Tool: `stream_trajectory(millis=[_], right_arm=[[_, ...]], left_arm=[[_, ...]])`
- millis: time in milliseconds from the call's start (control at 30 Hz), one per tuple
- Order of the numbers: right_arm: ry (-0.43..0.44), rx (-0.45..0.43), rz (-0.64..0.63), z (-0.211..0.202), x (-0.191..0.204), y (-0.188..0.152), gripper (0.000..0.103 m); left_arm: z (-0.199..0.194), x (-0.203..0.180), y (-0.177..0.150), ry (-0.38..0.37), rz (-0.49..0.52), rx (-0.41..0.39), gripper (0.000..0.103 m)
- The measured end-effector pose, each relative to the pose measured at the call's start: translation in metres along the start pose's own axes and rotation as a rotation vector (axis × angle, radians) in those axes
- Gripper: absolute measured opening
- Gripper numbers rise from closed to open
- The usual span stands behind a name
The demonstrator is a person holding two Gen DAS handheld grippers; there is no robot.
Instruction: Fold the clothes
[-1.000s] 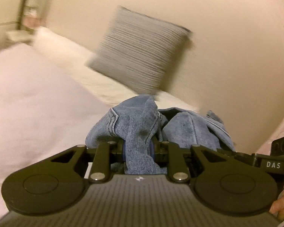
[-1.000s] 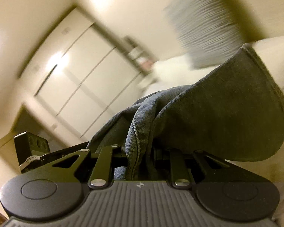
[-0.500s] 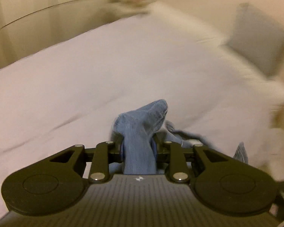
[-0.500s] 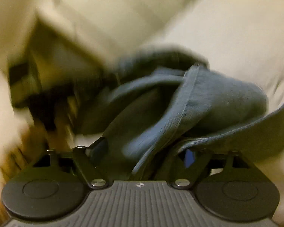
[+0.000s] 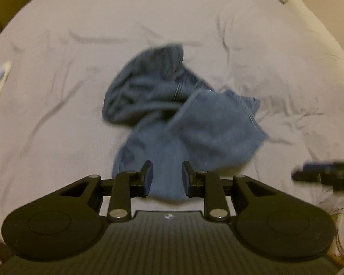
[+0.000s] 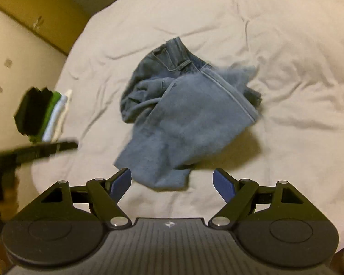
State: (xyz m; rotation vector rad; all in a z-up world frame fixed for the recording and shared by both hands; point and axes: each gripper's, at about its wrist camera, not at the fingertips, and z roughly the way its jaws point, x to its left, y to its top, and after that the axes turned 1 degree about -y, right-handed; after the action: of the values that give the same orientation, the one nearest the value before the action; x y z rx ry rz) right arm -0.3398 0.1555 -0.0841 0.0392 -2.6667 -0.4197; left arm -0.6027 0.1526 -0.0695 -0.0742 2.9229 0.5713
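A pair of blue jeans (image 5: 195, 123) lies crumpled in a heap on the pale bed sheet (image 5: 57, 91). My left gripper (image 5: 166, 176) points down at the bed, shut on one denim end that rises from the heap between its pads. My right gripper (image 6: 170, 171) stands wide open over the near edge of the jeans (image 6: 183, 119). Its blue pads (image 6: 222, 183) are apart from the cloth, and a loose denim end lies just ahead of them. Each gripper shows as a dark blur at the edge of the other's view.
A stack of folded clothes (image 6: 55, 114), black, green, light blue and white, sits at the bed's left edge. Beyond it are a wall and wardrobe (image 6: 23, 45). Wrinkled sheet (image 6: 286, 91) spreads right of the jeans. A cream pillow (image 5: 309, 23) lies far right.
Both grippers swung from facing the wall and pillow down over the bed. The right one let go and opened wide; the jeans dropped onto the sheet. The left still holds denim.
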Motion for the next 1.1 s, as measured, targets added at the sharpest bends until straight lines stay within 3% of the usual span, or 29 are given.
stream_trajectory(millis=[67,233,700,1100], right_arm=[[-0.022,0.003,-0.047,-0.001,0.000,0.010,0.087],[-0.011,0.027,-0.159,0.006,0.000,0.038,0.087],[0.036,0.128,-0.362,0.008,-0.067,0.079,0.089],[0.089,0.145,-0.474,0.010,-0.074,0.101,0.089]], left_arm=[[0.000,-0.010,-0.010,0.004,-0.021,0.012,0.023],[-0.002,-0.040,-0.019,0.029,-0.073,-0.003,0.028],[0.013,-0.139,-0.015,0.212,-0.306,-0.074,0.033],[0.010,-0.165,-0.020,0.305,-0.426,-0.118,0.039]])
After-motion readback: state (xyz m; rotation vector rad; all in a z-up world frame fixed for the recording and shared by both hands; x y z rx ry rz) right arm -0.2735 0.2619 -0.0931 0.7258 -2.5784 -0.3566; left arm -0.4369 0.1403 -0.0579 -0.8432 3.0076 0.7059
